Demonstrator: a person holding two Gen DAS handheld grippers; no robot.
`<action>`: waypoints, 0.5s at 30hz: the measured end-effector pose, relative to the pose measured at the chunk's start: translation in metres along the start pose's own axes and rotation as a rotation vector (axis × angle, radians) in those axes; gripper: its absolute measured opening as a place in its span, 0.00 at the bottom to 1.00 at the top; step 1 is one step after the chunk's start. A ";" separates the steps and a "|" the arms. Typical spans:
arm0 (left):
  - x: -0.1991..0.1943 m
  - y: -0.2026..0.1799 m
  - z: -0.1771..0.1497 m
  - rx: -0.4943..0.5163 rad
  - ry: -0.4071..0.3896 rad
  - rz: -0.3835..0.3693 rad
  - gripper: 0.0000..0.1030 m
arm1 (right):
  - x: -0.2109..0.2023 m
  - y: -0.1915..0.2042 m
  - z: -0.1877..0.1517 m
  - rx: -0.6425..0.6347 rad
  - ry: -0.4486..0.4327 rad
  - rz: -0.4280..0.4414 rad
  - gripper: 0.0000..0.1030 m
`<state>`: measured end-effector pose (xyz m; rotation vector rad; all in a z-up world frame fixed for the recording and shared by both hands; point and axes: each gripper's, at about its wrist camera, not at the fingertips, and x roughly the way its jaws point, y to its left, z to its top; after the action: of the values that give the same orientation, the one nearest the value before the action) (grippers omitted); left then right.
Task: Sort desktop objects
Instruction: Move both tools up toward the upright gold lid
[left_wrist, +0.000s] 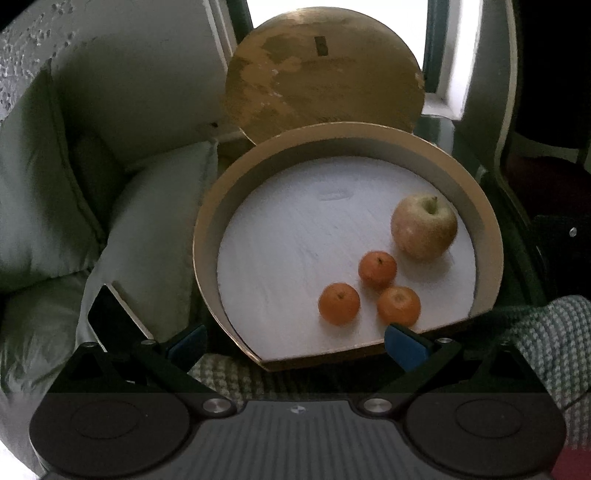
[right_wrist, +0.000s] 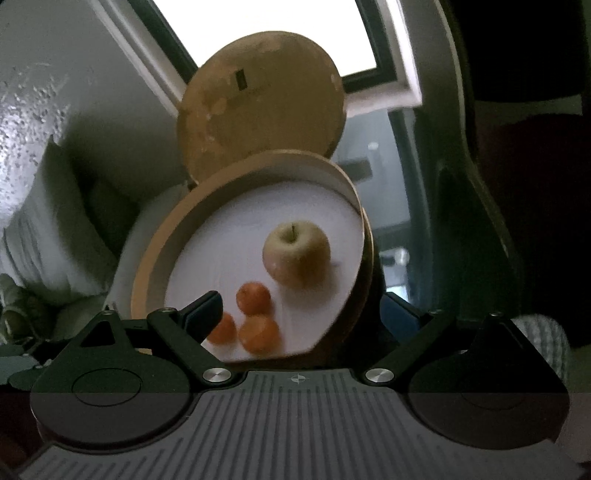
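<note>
While four pieces of fruit already lie inside the round, shallow, tan-walled box with a pale matte floor (left_wrist: 258, 173), the sorting is judged well advanced, though what remains outside cannot be told from these views. Listed within: one yellow-green apple with a reddish blush, smooth-skinned, stem upward (left_wrist: 424, 225), at about three o'clock on the floor; three small orange tangerines, round and faintly dimpled (left_wrist: 377, 269), clustered at about five o'clock, close together and just below the apple. Propped upright at twelve o'clock behind the box: a round golden-brown lid, its coating worn and patchy (left_wrist: 321, 74). Beside the box at eight o'clock: a flat black rectangular device with a pale edge (left_wrist: 110, 317), leaning on soft grey quilted cushions (left_wrist: 155, 221); whether it is still to be sorted is uncertain. Under the near rim a knitted, checked cloth (left_wrist: 554, 332) is seen. The left gripper (left_wrist: 295, 343) is held with jaws spread wide and empty at the near rim; the right gripper (right_wrist: 301, 314) is likewise spread and empty, its blue-padded fingers (right_wrist: 207, 310) framing the tangerines.
</note>
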<state>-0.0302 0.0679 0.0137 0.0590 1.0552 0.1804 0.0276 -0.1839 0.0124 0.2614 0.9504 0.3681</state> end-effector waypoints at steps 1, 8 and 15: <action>0.001 0.003 0.003 -0.002 -0.002 -0.005 0.99 | 0.000 0.002 0.005 -0.010 -0.004 -0.004 0.93; -0.004 0.036 0.030 0.013 -0.032 -0.018 0.99 | -0.007 0.015 0.045 -0.104 -0.049 -0.003 0.93; -0.015 0.068 0.074 0.019 -0.073 -0.059 0.99 | -0.038 0.017 0.115 -0.177 -0.178 -0.055 0.94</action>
<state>0.0187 0.1355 0.0722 0.0514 0.9847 0.1135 0.0994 -0.1906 0.1113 0.1046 0.7431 0.3697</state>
